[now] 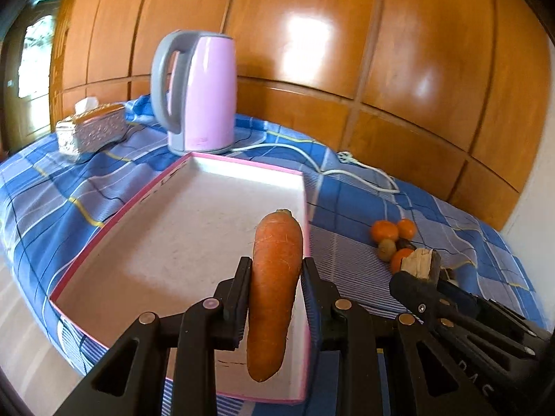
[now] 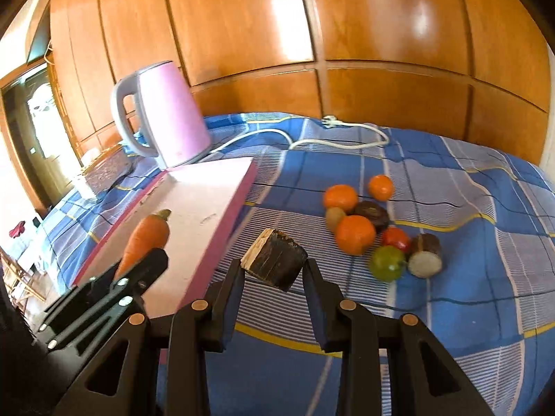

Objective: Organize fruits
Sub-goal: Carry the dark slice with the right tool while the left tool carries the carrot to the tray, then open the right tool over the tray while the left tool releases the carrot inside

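My left gripper (image 1: 275, 270) is shut on an orange carrot (image 1: 274, 291), held upright above the near right part of a shallow pink-rimmed white box (image 1: 138, 242). My right gripper (image 2: 274, 274) is shut on a short dark-barked cane piece (image 2: 275, 263), held above the blue checked cloth just right of the box (image 2: 239, 194). The right gripper also shows in the left wrist view (image 1: 419, 270). A pile of fruit lies on the cloth to the right: oranges (image 2: 353, 234), a kiwi (image 2: 334, 216), a green fruit (image 2: 386, 263), a red one (image 2: 395, 237), another cane piece (image 2: 425, 256).
A pink kettle (image 1: 201, 93) stands behind the box, its white cord (image 1: 347, 170) trailing right across the cloth. A silver tissue box (image 1: 92, 128) sits at the far left. A wooden panelled wall closes the back. The table's edge drops off at the left.
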`<state>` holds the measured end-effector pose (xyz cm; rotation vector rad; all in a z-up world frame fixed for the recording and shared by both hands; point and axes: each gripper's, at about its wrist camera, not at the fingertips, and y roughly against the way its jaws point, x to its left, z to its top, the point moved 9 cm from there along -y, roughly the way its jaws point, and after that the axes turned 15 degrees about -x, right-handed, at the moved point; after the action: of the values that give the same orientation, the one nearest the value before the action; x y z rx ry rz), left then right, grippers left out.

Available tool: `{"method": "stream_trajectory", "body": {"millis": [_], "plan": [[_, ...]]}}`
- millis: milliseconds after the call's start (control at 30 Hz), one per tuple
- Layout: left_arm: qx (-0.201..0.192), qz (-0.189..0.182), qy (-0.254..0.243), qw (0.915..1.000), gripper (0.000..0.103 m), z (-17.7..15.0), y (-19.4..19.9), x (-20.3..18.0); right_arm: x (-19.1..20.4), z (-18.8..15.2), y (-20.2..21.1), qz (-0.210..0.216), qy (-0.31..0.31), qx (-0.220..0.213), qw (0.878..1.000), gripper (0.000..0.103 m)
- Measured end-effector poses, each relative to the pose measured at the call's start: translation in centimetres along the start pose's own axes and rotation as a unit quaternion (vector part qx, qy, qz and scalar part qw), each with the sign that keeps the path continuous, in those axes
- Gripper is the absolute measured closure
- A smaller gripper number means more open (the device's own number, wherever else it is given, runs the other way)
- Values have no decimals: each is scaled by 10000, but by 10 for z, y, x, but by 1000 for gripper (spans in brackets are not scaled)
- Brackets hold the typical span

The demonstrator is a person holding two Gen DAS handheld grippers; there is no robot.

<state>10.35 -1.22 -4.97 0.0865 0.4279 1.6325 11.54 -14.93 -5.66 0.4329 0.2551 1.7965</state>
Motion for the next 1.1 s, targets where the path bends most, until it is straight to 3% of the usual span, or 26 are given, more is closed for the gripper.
{"method": "stream_trajectory", "body": {"millis": [300,533,733,1100], "plan": [[175,732,886,9932,75,8,-20,55,39,17,-20,418,123,48,9990,68],[291,958,1180,9880,75,8,-32,78,62,24,-38,622,105,114,9979,68],[312,1305,1552,9787,54,4,-31,98,81,20,-59,936,-149,434,9946,66],[195,1259,1274,9836,49,9,-27,88,70,15,-52,799,-235,459,9955,66]]}}
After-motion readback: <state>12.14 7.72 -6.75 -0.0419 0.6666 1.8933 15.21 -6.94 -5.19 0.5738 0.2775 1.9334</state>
